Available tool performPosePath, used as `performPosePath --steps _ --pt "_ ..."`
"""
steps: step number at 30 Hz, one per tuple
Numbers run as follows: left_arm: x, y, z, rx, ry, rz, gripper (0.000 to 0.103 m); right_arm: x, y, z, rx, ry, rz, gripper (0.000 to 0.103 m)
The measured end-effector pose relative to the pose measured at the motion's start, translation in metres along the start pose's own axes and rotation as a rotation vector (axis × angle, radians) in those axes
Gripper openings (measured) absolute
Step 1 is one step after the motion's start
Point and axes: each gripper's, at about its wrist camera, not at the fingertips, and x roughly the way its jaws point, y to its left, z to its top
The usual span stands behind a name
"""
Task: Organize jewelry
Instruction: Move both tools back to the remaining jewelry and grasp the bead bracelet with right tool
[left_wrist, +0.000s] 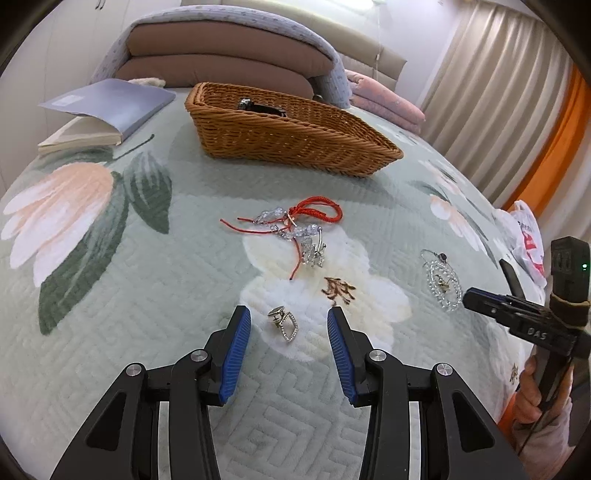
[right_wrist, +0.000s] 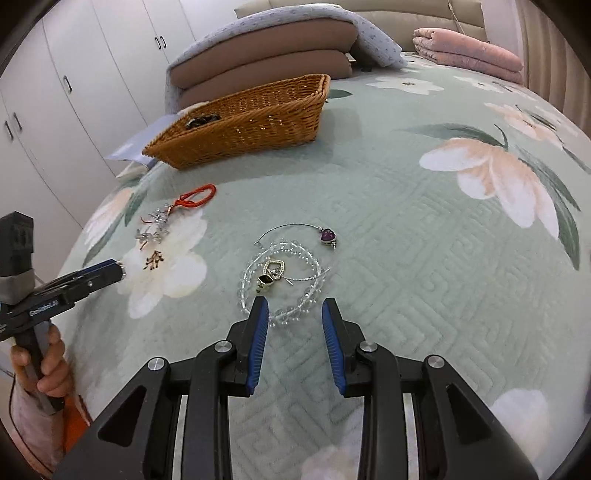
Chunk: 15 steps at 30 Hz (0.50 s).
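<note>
My left gripper (left_wrist: 289, 318) is open, low over the bedspread, with a small silver ring-like piece (left_wrist: 283, 322) lying between its blue fingertips. Beyond it lies a red cord bracelet with clear beads (left_wrist: 295, 227). My right gripper (right_wrist: 295, 309) is open just short of a clear bead bracelet (right_wrist: 282, 282) with a gold charm inside it and a wire bangle with a purple stone (right_wrist: 327, 235). The left finger pad (right_wrist: 259, 334) overlaps the bead bracelet's near edge. A wicker basket (left_wrist: 295, 136) stands farther back, with a dark item inside; it also shows in the right wrist view (right_wrist: 251, 122).
Everything lies on a green flowered bedspread (left_wrist: 110, 295). A book (left_wrist: 99, 110) lies at the back left of the basket. Brown pillows (left_wrist: 221, 55) and a folded pink blanket (right_wrist: 469, 55) are at the bed's head. A plastic bag (left_wrist: 528, 240) is at the right edge.
</note>
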Motion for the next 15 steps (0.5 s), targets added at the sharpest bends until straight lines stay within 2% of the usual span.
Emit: performPosePath --steps 7,8,9,11,12,15 --pt "0.002 -0.003 0.001 0.013 -0.003 0.013 0.045 0.013 0.022 -0.001 -0.103 -0.016 -0.157 0.034" --pt "0.003 -0.004 0.001 0.019 -0.003 0.017 0.045 0.013 0.025 -0.002 -0.127 -0.012 -0.167 0.03" --pt "0.003 -0.006 0.001 0.026 -0.003 0.022 0.045 0.011 0.027 -0.004 -0.151 -0.007 -0.169 0.019" --pt "0.004 -0.007 0.0 0.036 -0.003 0.031 0.045 0.007 0.032 -0.008 -0.187 0.017 -0.165 0.01" --pt "0.004 -0.008 0.0 0.038 -0.004 0.032 0.045 0.004 0.033 -0.01 -0.193 0.029 -0.152 0.01" --pt "0.004 -0.007 0.0 0.032 -0.004 0.025 0.045 -0.007 0.029 -0.016 -0.14 0.075 -0.002 0.01"
